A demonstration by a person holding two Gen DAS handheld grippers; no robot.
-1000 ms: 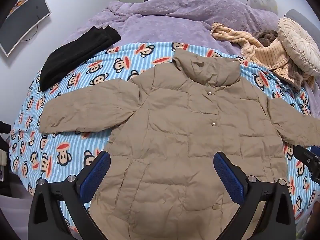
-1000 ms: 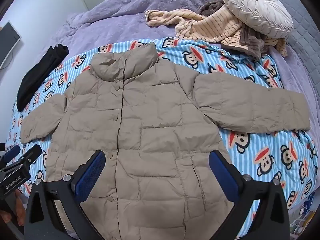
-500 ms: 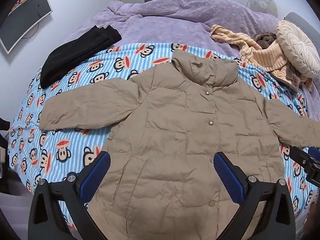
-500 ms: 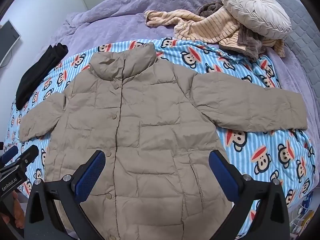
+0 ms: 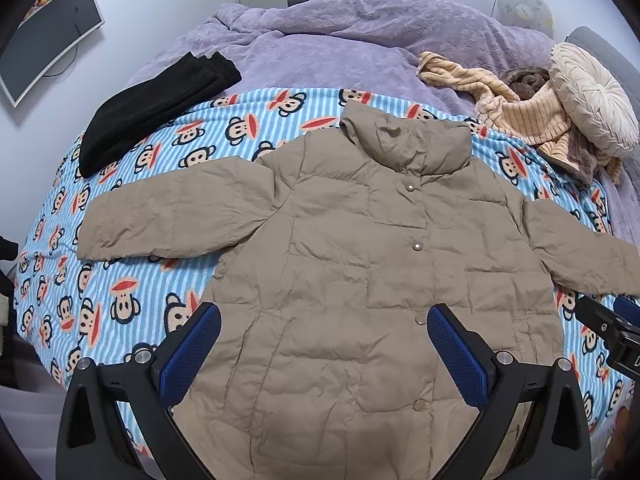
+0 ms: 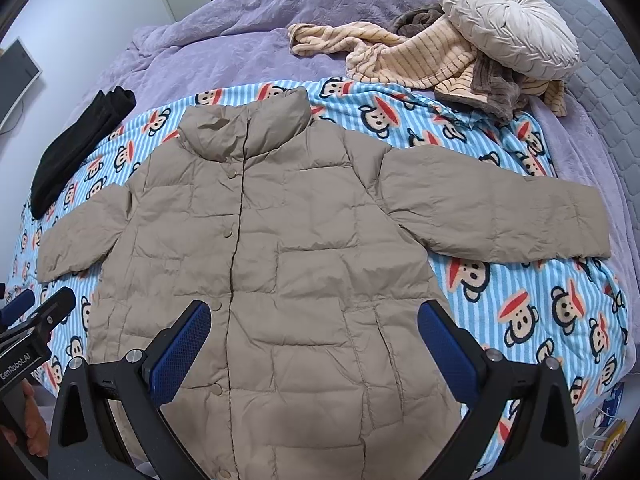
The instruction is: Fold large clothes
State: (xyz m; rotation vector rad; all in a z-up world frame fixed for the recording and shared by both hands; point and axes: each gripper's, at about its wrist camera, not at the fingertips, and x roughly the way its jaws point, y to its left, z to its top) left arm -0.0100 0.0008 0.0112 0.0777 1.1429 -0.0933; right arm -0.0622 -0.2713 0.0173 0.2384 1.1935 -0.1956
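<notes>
A tan puffer jacket (image 5: 360,272) (image 6: 272,264) lies flat and buttoned on a blue striped monkey-print blanket (image 5: 120,288) (image 6: 520,312), collar away from me, both sleeves spread sideways. My left gripper (image 5: 324,328) hovers open above the jacket's lower left part, nothing between its blue pads (image 5: 192,352). My right gripper (image 6: 314,322) hovers open above the lower right part, also holding nothing. The left gripper (image 6: 36,320) shows at the right wrist view's left edge, and the right gripper (image 5: 612,324) at the left wrist view's right edge.
A folded black garment (image 5: 152,104) (image 6: 76,140) lies at the blanket's far left. Beige striped clothes (image 5: 520,108) (image 6: 412,60) and a round cream cushion (image 5: 592,96) (image 6: 508,24) sit far right on a purple duvet (image 5: 340,40). A monitor (image 5: 48,52) hangs on the left wall.
Both grippers have drawn back and risen a little, so the jacket sits lower and smaller in view with its hem showing. The jacket itself has not moved.
</notes>
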